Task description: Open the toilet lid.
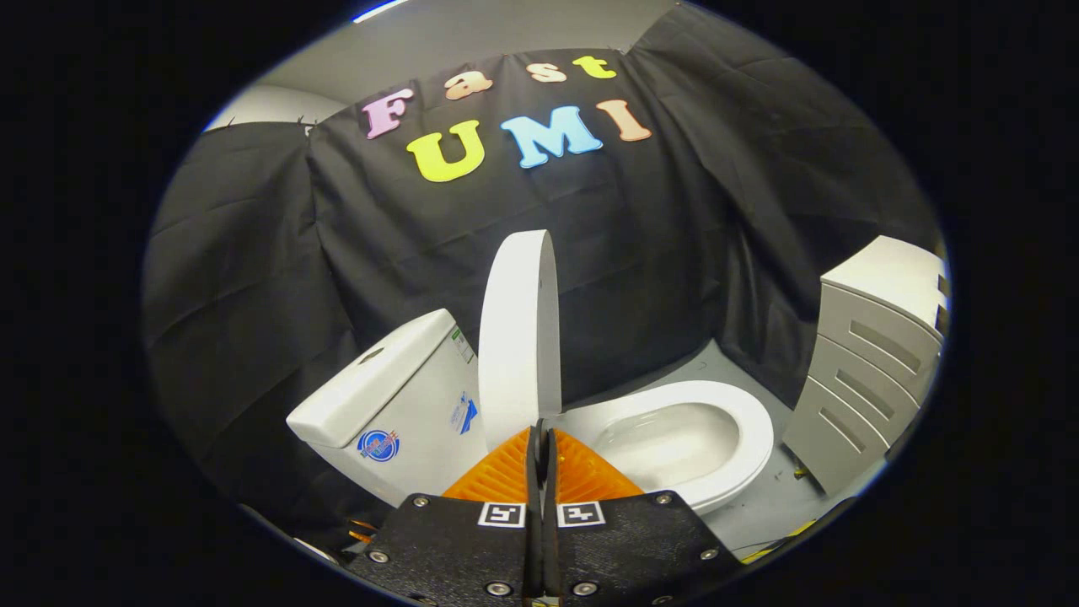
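Observation:
A white toilet stands ahead of me, side-on. Its lid [518,337] is raised upright, close to the cistern [379,396] on the left. The seat ring [733,421] lies flat around the bare bowl [670,443] to the right. My gripper [539,432] is shut, its two fingers pressed together with nothing between them. The fingertips sit right at the lid's lower edge, near the hinge; whether they touch it I cannot tell.
A white drawer cabinet [868,388] stands to the right of the toilet on the grey floor [759,514]. Black cloth walls close in behind and to the left of the toilet.

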Available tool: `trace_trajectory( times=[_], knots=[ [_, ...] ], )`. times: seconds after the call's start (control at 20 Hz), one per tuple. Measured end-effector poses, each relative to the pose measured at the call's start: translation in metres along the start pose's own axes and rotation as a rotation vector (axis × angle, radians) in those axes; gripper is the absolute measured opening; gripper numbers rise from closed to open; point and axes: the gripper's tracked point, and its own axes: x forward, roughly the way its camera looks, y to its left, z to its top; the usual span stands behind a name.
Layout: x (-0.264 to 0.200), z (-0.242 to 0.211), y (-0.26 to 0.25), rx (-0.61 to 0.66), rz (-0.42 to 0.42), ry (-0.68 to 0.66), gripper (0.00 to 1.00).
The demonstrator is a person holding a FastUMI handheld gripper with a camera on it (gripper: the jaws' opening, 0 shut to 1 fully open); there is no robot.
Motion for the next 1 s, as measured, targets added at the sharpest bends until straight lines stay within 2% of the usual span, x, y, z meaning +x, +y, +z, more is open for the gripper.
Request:
trace_trajectory(
  times=[1.0],
  knots=[
    [0.011, -0.005, 0.065, -0.152, 0.108, -0.004, 0.0]
  ],
)
